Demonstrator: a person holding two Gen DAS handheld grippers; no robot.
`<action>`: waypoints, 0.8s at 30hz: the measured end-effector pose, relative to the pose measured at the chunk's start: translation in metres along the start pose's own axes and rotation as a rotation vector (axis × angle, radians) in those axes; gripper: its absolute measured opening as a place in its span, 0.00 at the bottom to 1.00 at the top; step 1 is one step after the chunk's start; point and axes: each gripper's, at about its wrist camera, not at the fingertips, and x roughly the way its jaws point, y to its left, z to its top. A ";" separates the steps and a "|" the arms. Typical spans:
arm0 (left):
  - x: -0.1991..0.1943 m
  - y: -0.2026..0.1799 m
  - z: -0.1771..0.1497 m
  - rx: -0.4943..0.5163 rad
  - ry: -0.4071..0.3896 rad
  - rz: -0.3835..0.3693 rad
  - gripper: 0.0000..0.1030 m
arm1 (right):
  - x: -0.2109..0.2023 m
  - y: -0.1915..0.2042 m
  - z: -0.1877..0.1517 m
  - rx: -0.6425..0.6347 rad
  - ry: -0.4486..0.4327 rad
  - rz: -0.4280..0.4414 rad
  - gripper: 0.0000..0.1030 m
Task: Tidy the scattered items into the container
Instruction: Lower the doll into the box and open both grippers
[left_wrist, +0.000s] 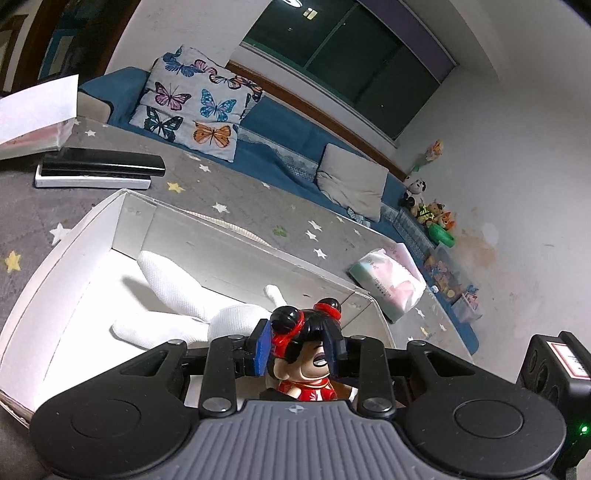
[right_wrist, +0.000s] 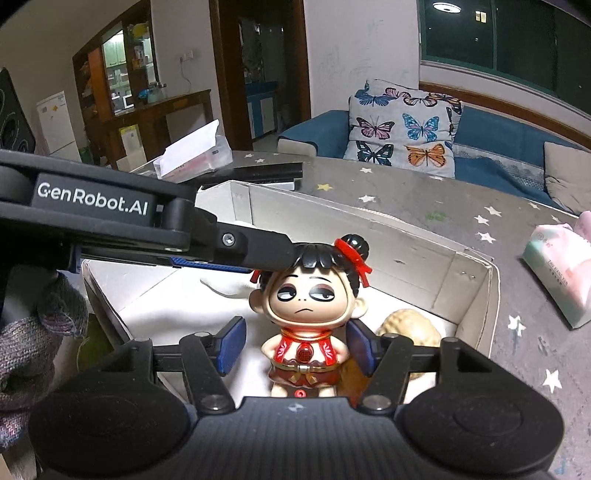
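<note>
A doll figure (right_wrist: 306, 314) with black hair buns and a red outfit hangs over the open white box (right_wrist: 476, 295). My left gripper (left_wrist: 299, 349) is shut on the doll's head (left_wrist: 306, 343); it reaches in from the left in the right wrist view (right_wrist: 266, 258). My right gripper (right_wrist: 295, 345) is open, its blue pads either side of the doll's body, apart from it. A white plush toy (left_wrist: 173, 295) lies in the box. A tan rounded item (right_wrist: 410, 328) lies in the box behind the doll.
The box stands on a grey star-patterned table (left_wrist: 236, 192). A tissue pack (left_wrist: 391, 284) lies right of the box. Black and white flat devices (left_wrist: 99, 170) and a clear box with paper (left_wrist: 33, 122) lie at the far left. A blue sofa with cushions (left_wrist: 192, 107) is beyond.
</note>
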 end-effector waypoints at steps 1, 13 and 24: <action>-0.001 0.000 0.000 0.000 -0.001 0.001 0.31 | 0.000 0.000 0.001 -0.002 0.002 0.001 0.60; 0.000 0.000 -0.001 -0.011 -0.008 0.008 0.31 | -0.016 -0.006 0.004 0.005 -0.030 -0.008 0.68; 0.000 -0.002 -0.001 -0.007 -0.014 0.012 0.31 | -0.040 -0.006 -0.001 -0.007 -0.075 -0.014 0.73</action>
